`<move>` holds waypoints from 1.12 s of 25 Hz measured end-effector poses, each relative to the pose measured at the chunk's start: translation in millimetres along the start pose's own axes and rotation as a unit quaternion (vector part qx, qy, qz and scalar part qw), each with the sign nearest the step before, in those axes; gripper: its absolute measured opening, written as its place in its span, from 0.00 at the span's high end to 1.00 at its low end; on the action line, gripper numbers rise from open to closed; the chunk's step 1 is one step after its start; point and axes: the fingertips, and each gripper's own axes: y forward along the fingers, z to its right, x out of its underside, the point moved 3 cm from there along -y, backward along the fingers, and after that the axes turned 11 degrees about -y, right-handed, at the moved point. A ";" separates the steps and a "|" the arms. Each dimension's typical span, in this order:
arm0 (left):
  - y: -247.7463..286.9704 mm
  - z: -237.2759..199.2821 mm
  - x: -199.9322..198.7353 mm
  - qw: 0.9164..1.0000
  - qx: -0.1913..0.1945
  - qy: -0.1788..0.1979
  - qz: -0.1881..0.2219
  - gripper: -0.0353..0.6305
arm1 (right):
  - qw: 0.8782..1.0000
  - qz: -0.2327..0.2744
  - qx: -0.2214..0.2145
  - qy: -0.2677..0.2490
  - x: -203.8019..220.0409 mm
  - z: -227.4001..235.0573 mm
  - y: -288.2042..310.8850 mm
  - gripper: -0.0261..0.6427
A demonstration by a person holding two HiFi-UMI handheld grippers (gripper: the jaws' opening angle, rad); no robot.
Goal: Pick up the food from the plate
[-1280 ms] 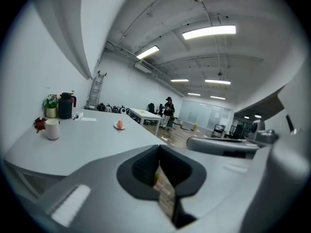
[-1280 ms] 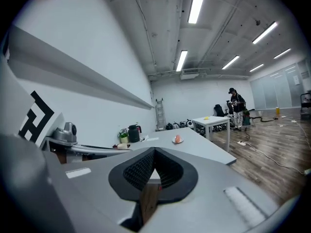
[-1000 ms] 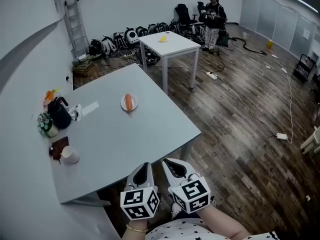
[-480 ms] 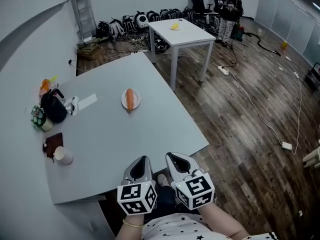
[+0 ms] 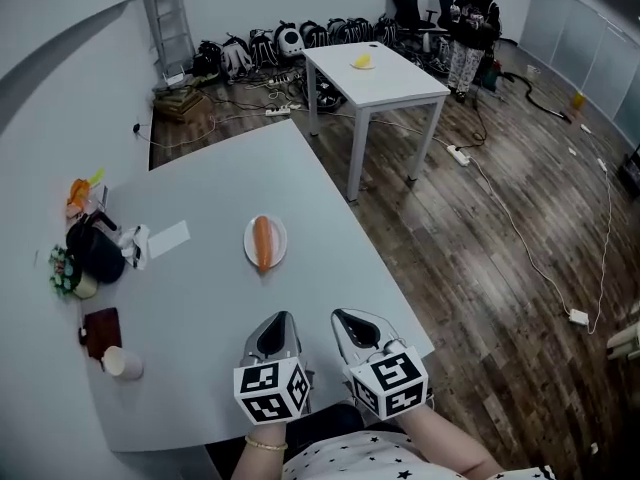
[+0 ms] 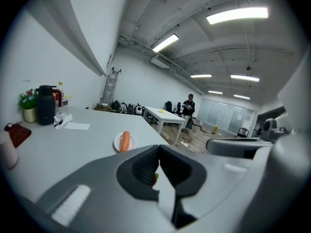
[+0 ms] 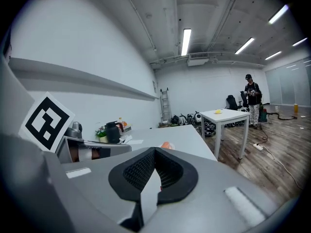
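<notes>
Two grippers are in your hands, low in the head view, side by side and close to your body. Your left gripper has its jaws pressed tight together with nothing between them. Your right gripper is the same, with its jaws closed up and holding nothing. Both point out over the near edge of the grey table. The food is a long orange sausage. It lies on a small white plate near the middle of the table, straight out in front of the left gripper and apart from both grippers. Nothing touches it. In the left gripper view the sausage shows on its plate, just to the left above the closed jaw tips. In the right gripper view only a bit of orange peeks over the closed jaws. Over on the far left side of the table stand a black jug and a little plant. A white paper lies flat between the jug and the plate. Nearer to you on that side are a flat brown thing and a cup. Past your table stands a smaller white table with a yellow thing on top. A person stands at the back of the room. A ladder leans on the wall, bags sit along the wall, and cables run over the wood floor.
</notes>
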 end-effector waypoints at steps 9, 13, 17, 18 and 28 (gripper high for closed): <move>96.9 -43.4 -18.3 0.998 -0.034 -0.011 -0.052 0.93 | 0.999 -0.040 -0.022 -0.011 -4.4 45.8 104.7 0.96; 139.1 -66.0 -16.2 0.995 -0.054 -0.010 -0.081 0.93 | 0.998 -0.060 -0.031 -0.006 4.4 58.4 134.9 0.96; 185.5 -100.6 -10.9 0.989 -0.086 0.001 -0.122 0.93 | 0.996 -0.084 -0.039 -0.005 18.8 62.5 159.2 0.96; 198.8 -107.2 -10.0 0.987 -0.085 0.002 -0.137 0.83 | 0.995 -0.089 -0.042 -0.005 22.7 62.5 163.9 0.96; 292.3 -155.5 -4.9 0.967 -0.110 -0.002 -0.230 0.57 | 0.991 -0.122 -0.057 0.010 47.8 57.9 188.6 0.96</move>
